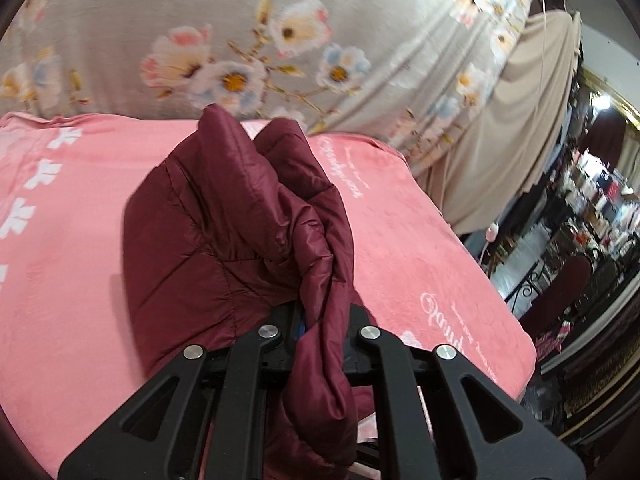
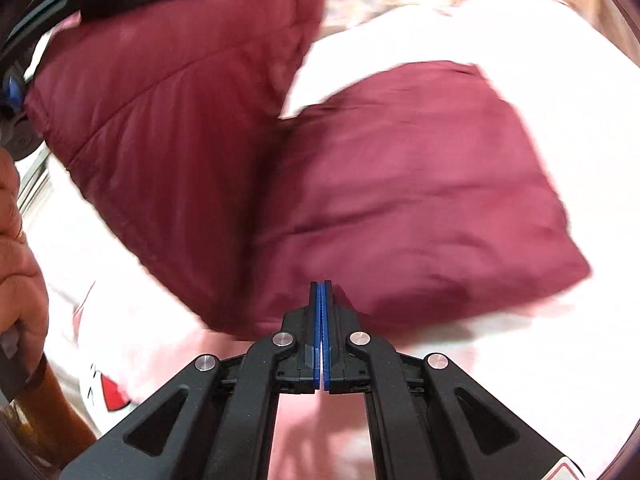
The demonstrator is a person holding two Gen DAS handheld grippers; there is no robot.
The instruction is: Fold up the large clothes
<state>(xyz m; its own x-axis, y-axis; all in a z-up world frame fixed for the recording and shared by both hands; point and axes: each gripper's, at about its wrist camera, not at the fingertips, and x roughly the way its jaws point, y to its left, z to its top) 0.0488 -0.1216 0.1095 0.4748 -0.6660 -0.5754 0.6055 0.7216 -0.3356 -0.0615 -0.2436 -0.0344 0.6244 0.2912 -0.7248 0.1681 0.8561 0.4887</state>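
Left wrist view: we see the left gripper (image 1: pixel 320 320) clamped on a bunched fold of the maroon puffer jacket (image 1: pixel 236 224) at frame centre, lifted over the pink blanket (image 1: pixel 80 240); floral sheet (image 1: pixel 240 40) across the top. Right wrist view, blurred: we see the right gripper (image 2: pixel 322 320) fully closed, blue pads (image 2: pixel 319 340) touching, nothing between, jacket (image 2: pixel 400 200) just ahead filling the centre; hand (image 2: pixel 20 240) at left edge.
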